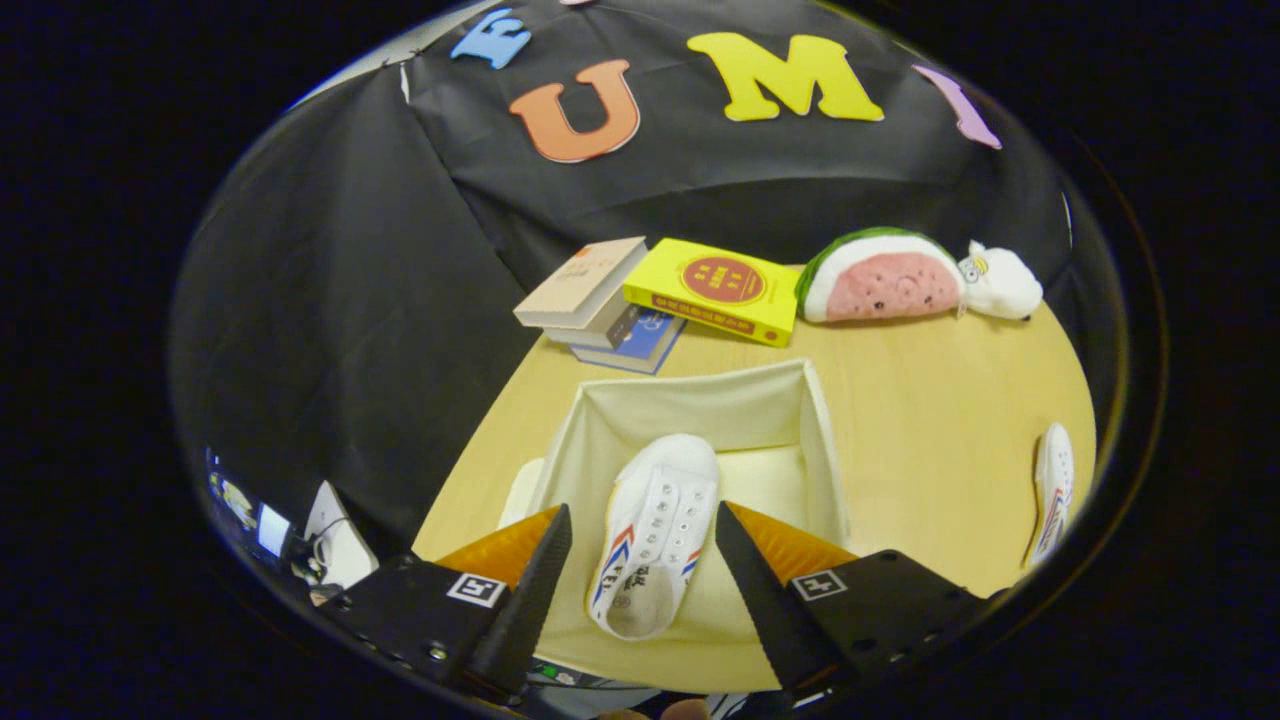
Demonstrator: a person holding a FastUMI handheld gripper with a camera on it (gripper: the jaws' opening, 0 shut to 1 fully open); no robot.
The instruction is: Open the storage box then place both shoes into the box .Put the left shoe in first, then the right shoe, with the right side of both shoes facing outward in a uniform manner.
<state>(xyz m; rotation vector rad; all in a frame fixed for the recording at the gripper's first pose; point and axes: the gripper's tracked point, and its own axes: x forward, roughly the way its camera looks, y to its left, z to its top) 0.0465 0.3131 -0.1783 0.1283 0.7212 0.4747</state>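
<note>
Gripper [640, 560] tilted down over near rim of open storage box [822, 440]. Fingers spread wide, one at each side of white canvas shoe [655, 530], neither pressing on it; contact unclear. Shoe lies inside box, toe away, red-blue stripes and small printed marks on side, unreadable. Second shoe [1050, 490] well apart on wooden table [930, 400], off to right. Beyond box: stacked books [590, 290], yellow book [715, 290] with red round emblem, watermelon plush [880, 275], white plush toy [1000, 283].

Pale wooden table [930, 420] backed by black cloth wall [350, 290].
</note>
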